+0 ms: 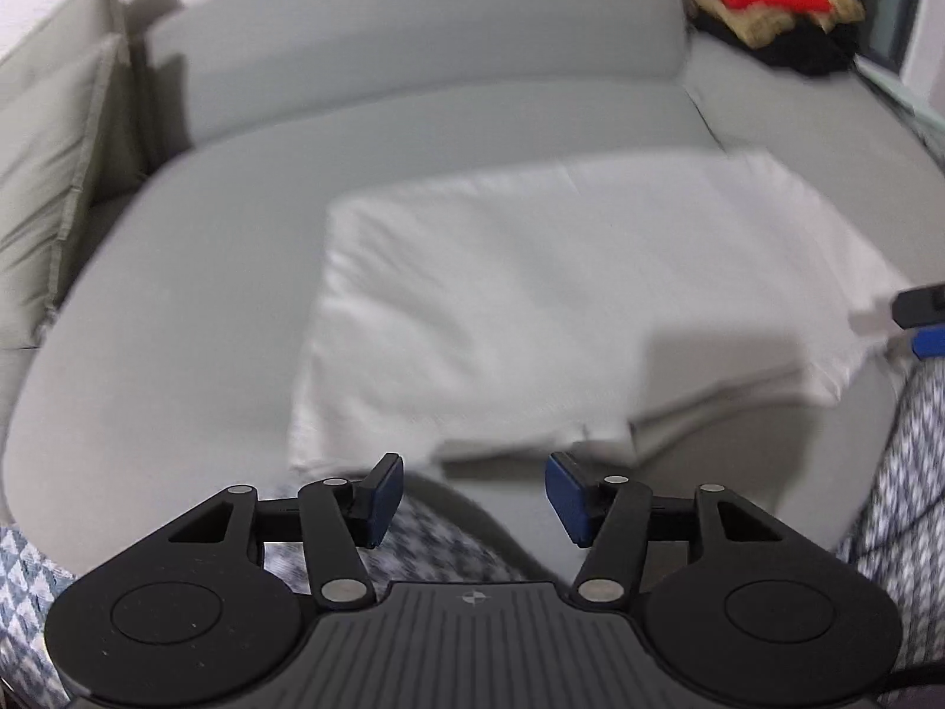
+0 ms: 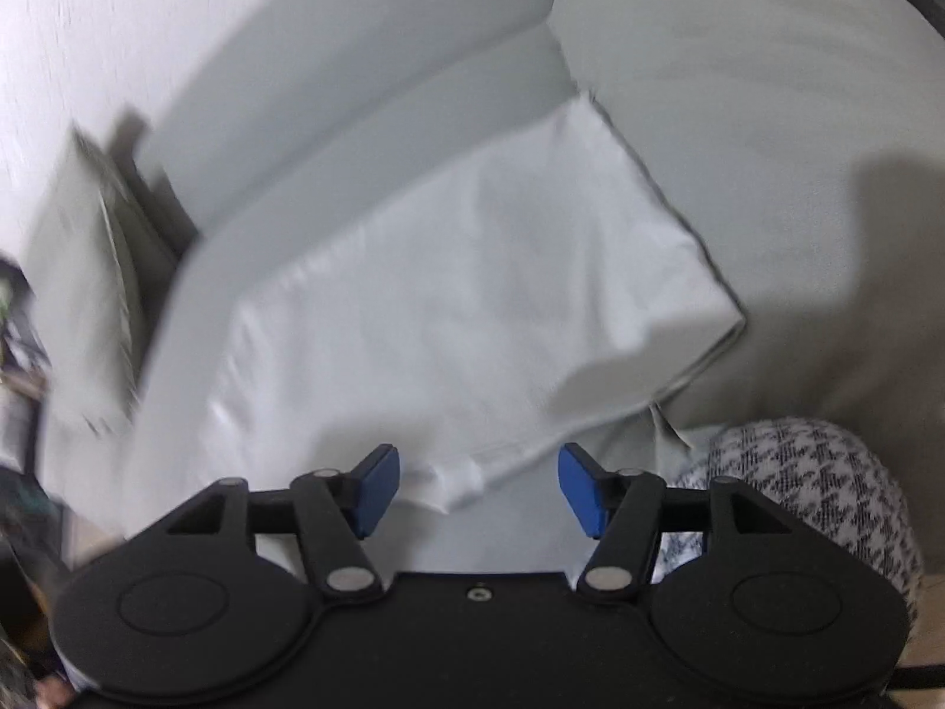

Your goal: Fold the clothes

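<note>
At the far left, two pale beige fabric cushions (image 1: 53,177) lean against the end of the grey upholstered sofa (image 1: 177,307), out of the way of the seat. On that seat lies the white cloth garment (image 1: 531,295), spread flat as a rough rectangle with layered edges showing along its near side, so it looks at least partly folded; whether more folds are due cannot be settled from here. The left gripper (image 1: 475,493) hovers just short of the garment's near edge, its blue-padded jaws spread and holding nothing, likely placed to reach that hem. The right gripper (image 2: 478,487), likewise spread and empty, hangs over the garment's near corner, where a small flap sticks out. Below the grippers the person's houndstooth-patterned trousers (image 2: 827,490) show. At the far right back corner sits a red and dark pile of clothes (image 1: 768,6), apart from the working area.
</note>
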A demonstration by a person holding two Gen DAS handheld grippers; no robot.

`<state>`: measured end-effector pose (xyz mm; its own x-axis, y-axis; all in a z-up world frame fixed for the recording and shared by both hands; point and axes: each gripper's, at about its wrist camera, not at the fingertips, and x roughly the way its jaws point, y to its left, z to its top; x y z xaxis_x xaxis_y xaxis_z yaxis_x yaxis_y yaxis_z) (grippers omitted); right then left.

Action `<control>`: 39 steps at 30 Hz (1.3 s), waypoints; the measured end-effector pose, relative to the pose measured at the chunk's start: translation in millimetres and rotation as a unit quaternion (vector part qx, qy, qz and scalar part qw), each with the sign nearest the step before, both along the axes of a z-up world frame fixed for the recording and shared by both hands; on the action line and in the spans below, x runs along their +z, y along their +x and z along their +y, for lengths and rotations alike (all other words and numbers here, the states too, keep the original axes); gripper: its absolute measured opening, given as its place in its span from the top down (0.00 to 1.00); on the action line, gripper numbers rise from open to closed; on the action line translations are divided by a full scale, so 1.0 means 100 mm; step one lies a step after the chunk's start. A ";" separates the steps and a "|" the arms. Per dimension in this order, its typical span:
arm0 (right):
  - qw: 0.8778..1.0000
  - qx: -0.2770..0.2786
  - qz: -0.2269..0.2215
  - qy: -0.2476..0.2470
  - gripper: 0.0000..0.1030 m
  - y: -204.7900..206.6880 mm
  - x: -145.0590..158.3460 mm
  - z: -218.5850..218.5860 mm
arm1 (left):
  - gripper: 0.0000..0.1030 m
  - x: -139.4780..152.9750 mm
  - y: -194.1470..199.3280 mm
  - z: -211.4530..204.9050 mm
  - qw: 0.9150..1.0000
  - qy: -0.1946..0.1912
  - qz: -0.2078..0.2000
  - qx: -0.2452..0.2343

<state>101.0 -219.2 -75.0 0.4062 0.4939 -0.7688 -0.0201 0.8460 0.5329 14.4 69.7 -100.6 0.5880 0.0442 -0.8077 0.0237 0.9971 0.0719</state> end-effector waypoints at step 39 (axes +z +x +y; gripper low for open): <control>0.975 -0.173 0.040 0.134 0.50 0.04 -0.35 -0.24 | 0.41 -0.32 0.28 -0.32 0.999 -0.010 -0.025 0.028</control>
<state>104.6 -243.4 -109.7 0.5273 0.5260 -0.6673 0.2926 0.6249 0.7238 42.1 37.9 -132.8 0.6254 0.0615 -0.7779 -0.0348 0.9981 0.0509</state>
